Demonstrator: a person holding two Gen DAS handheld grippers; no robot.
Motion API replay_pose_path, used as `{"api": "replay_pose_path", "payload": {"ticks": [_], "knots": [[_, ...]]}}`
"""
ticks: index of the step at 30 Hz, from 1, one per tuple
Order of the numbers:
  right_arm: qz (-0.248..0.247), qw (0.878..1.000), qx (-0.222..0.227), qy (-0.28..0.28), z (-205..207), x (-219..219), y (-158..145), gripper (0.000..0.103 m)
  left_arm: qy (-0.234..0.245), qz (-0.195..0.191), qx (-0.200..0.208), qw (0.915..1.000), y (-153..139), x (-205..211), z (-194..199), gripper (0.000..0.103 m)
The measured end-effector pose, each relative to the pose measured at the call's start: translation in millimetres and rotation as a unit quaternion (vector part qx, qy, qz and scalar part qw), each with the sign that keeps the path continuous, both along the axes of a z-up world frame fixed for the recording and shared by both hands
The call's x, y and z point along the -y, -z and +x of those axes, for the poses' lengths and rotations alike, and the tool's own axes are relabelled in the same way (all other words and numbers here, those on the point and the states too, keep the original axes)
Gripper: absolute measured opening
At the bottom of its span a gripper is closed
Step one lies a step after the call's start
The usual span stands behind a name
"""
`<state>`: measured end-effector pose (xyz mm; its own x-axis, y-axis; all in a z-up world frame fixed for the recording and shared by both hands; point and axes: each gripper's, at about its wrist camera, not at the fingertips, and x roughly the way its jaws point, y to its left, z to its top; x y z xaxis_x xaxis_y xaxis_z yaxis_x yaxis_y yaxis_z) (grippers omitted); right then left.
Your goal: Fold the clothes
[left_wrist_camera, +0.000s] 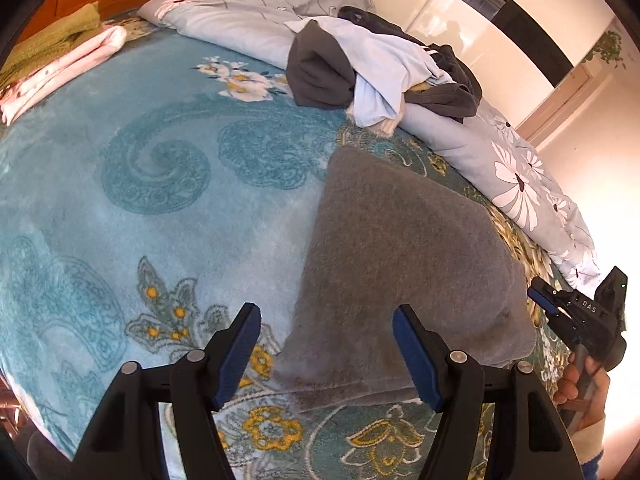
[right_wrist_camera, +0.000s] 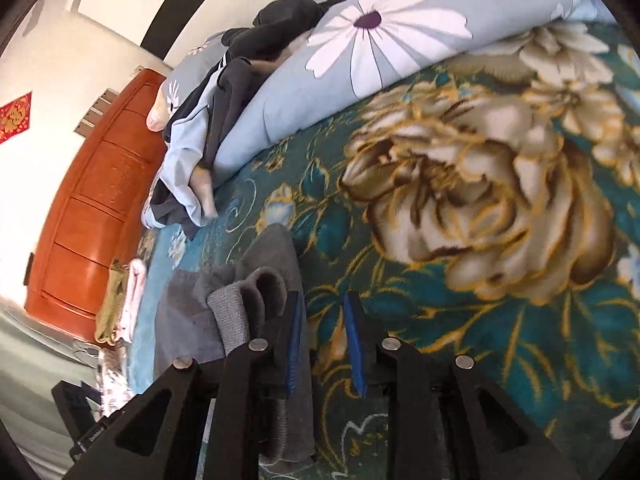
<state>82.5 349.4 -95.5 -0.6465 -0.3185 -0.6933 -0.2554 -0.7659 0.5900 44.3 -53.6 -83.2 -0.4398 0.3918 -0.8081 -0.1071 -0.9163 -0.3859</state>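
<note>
On the teal floral blanket (left_wrist_camera: 168, 216) lies a folded grey garment (left_wrist_camera: 400, 264); left gripper (left_wrist_camera: 326, 354) hovers spread above its near edge, right gripper (right_wrist_camera: 324, 344) narrowly parted, seemingly empty beside it.

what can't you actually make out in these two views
- Left wrist view: the near edge of the folded grey garment is covered by the left gripper.
- Left wrist view: clothes pile is a tangle; the count of pieces is unclear.
- Right wrist view: the big flower on the blanket is blurred.
- Right wrist view: the right gripper hides the garment's lower end.
</note>
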Motion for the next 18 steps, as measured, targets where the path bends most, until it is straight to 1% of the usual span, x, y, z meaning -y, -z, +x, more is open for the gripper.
{"api": "replay_pose_path", "payload": {"ticks": [1,3,4,6,7,9,11,14,16,18], "knots": [[0.010,1.000,-0.009,-0.014,-1,8,-7,0.024,0.017,-0.004,-0.007,0.9998,-4,-12,-3,0.073],[0.034,0.997,-0.023,-0.065,-8,36,-18,0.024,0.054,-0.011,-0.021,0.9982,-11,-37,-8,0.073],[0.046,0.994,-0.027,-0.093,-12,52,-21,0.024,0.067,-0.019,-0.027,0.9972,-13,-45,-10,0.073],[0.060,0.987,-0.030,-0.146,-18,80,-21,0.027,0.090,-0.037,-0.038,0.9945,-15,-61,-14,0.073],[0.064,0.983,-0.030,-0.172,-21,92,-19,0.027,0.093,-0.045,-0.039,0.9938,-13,-64,-16,0.073],[0.088,0.975,-0.031,-0.202,-24,104,-17,0.027,0.094,-0.046,-0.029,0.9941,-6,-62,-24,0.073],[0.109,0.975,-0.031,-0.189,-29,99,-13,0.028,0.092,-0.033,-0.024,0.9949,3,-58,-31,0.073],[0.072,0.983,-0.020,-0.168,-40,83,-2,0.028,0.087,-0.022,-0.017,0.9958,16,-53,-39,0.073],[0.062,0.984,-0.023,-0.164,-45,81,4,0.028,0.084,-0.020,-0.009,0.9962,25,-53,-42,0.073],[0.059,0.985,-0.015,-0.162,-48,84,11,0.027,0.082,-0.026,-0.008,0.9963,31,-53,-42,0.072]]}}
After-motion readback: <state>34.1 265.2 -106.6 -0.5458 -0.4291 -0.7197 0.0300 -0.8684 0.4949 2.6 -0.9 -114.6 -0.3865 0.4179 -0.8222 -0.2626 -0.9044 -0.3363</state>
